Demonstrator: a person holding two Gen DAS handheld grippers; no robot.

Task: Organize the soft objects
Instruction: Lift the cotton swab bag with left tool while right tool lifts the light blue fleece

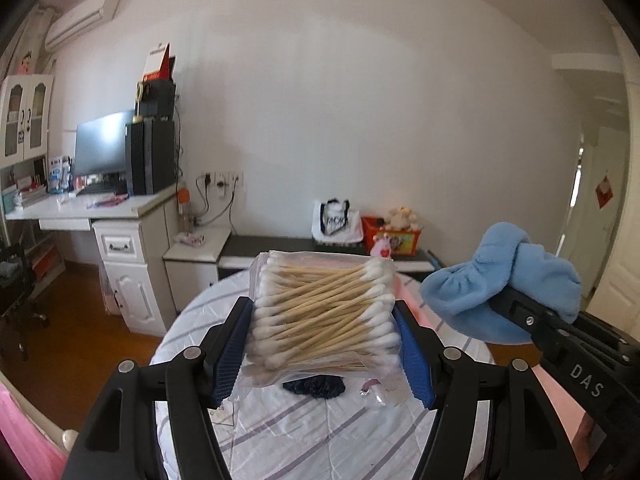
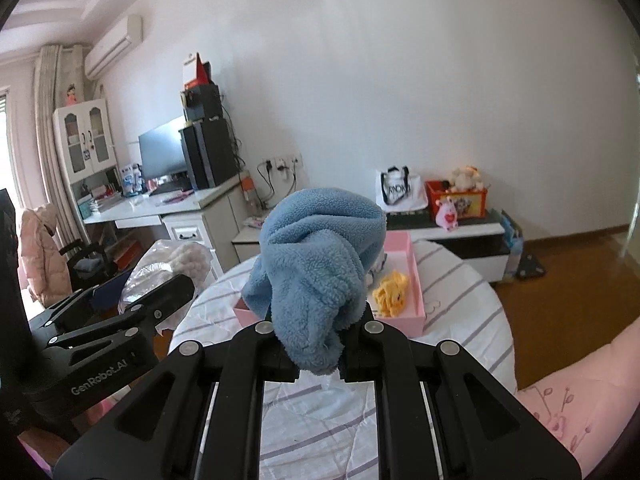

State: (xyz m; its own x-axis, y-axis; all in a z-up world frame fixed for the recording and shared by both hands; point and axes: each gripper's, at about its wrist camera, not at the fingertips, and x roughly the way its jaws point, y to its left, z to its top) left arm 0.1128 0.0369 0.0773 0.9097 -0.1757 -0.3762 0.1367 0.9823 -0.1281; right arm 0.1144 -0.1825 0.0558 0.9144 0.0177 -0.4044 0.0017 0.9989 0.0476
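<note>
My left gripper (image 1: 324, 344) is shut on a clear bag of cotton swabs (image 1: 324, 312) and holds it up above the striped bed cover (image 1: 320, 432). My right gripper (image 2: 318, 340) is shut on a blue fleece cloth (image 2: 316, 264), which bunches up over the fingers; the cloth also shows at the right of the left wrist view (image 1: 512, 280). A pink box (image 2: 416, 280) lies on the bed behind the blue cloth, with a yellow soft item (image 2: 390, 294) inside. The bag of swabs shows at the left of the right wrist view (image 2: 168, 276), beside my left gripper.
A dark blue item (image 1: 314, 387) lies on the bed under the swab bag. A white desk (image 1: 120, 216) with a monitor stands at the left. A low cabinet (image 2: 460, 236) with a white bag and a red toy box lines the far wall. Wooden floor surrounds the bed.
</note>
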